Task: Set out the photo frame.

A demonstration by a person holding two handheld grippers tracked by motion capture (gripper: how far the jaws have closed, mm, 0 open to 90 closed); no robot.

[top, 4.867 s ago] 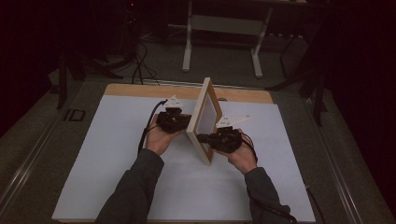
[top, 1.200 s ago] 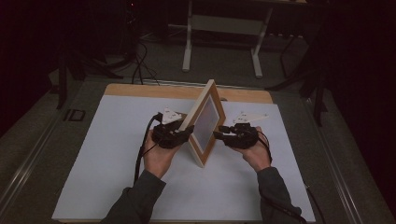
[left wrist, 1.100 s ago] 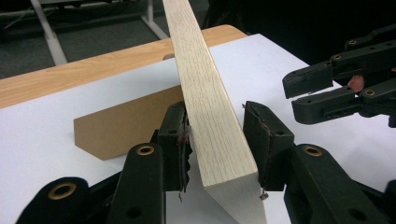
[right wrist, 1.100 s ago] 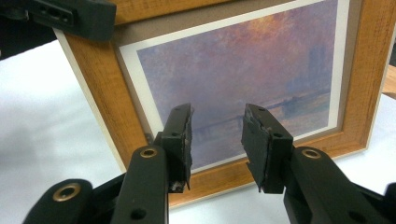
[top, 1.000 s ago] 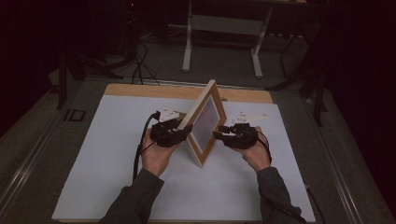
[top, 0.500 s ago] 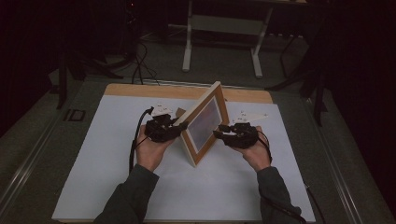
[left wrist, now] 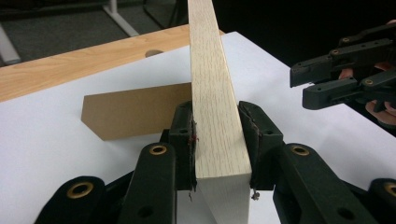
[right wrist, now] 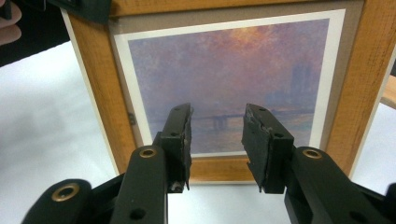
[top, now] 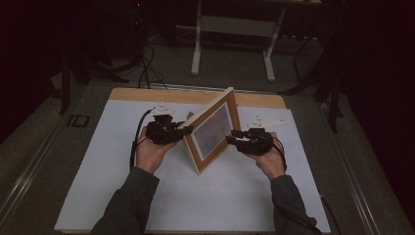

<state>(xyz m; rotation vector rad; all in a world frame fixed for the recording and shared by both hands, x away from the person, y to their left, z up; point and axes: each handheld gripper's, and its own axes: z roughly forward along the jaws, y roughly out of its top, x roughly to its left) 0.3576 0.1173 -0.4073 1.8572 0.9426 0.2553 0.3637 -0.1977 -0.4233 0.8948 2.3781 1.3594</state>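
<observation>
Standing on its lower edge on the white-covered counter (top: 98, 196), the light wooden picture frame with a purple sunset print (top: 213, 129) is held upright between both hands. The left claw (left wrist: 215, 140) has just been closing, and its pads are pressed on the frame's side edge, which runs straight away from it. A brown cardboard back stand (left wrist: 130, 109) is seen behind. The right claw (right wrist: 215, 140) is kept apart, holding nothing, facing the print from just in front. The left hand is judged nearer for the next turn.
</observation>
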